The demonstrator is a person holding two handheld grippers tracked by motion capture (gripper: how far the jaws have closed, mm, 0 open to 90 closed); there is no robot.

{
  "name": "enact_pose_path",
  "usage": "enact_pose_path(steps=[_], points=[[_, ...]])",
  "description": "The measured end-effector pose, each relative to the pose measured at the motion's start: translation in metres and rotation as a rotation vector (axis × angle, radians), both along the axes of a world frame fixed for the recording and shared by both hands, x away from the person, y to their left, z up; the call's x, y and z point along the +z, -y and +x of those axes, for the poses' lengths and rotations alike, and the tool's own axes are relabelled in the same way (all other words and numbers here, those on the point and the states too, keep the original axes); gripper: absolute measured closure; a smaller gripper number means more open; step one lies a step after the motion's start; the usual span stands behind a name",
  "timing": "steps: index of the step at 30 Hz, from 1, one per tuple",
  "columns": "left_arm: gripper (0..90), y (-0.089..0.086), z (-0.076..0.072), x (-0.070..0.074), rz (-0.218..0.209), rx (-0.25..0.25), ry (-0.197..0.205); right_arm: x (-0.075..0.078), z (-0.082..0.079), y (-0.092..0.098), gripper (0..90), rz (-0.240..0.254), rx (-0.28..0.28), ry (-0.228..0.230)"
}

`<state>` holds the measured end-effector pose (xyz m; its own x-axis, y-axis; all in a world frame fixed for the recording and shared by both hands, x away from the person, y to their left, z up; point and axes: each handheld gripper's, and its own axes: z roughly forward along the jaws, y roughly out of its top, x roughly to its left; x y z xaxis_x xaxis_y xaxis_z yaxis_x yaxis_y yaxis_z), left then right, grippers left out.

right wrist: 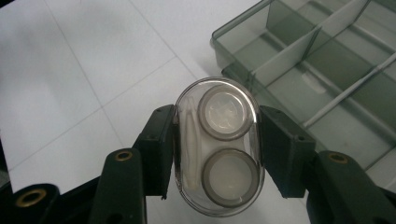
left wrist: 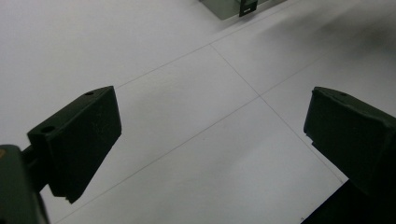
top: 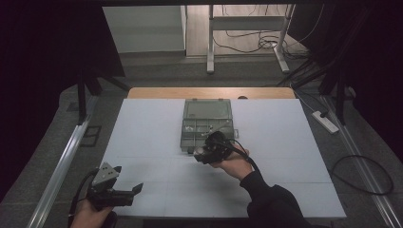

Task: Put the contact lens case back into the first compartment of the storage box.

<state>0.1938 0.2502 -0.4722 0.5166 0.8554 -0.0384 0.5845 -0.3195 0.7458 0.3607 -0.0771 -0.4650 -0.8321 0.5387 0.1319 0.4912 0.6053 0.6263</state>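
Your right gripper is clamping a clear oval contact lens case between its jaws, holding it just beside the near corner of the open grey divided organizer box on the white table. Your left gripper is sitting with jaws wide apart, gripping nothing, over the table's near left corner.

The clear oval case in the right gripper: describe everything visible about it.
The clear oval case looks like glossy transparent plastic. Inside sit two round grey-rimmed white caps, one above the other, with a slim white piece alongside. The right gripper clamps its two long sides, holding it above the white table near the open grey compartment box.
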Motion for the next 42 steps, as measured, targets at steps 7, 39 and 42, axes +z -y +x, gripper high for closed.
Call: enact_pose_path(steps=[7, 39, 42], points=[[3.8, 0.0, 0.0, 0.0, 0.001, 0.001, 0.0, 0.0, 0.008, -0.005, 48.3, 0.011, -0.026, 0.004], [3.6, 0.001, 0.0, 0.0, 0.005, -0.01, 0.004, -0.004, 0.054, -0.029, 48.4, 0.023, -0.14, 0.037], [3.6, 0.001, 0.0, 0.0, 0.006, -0.01, 0.005, -0.004, 0.059, -0.031, 48.4, 0.024, -0.15, 0.04]])
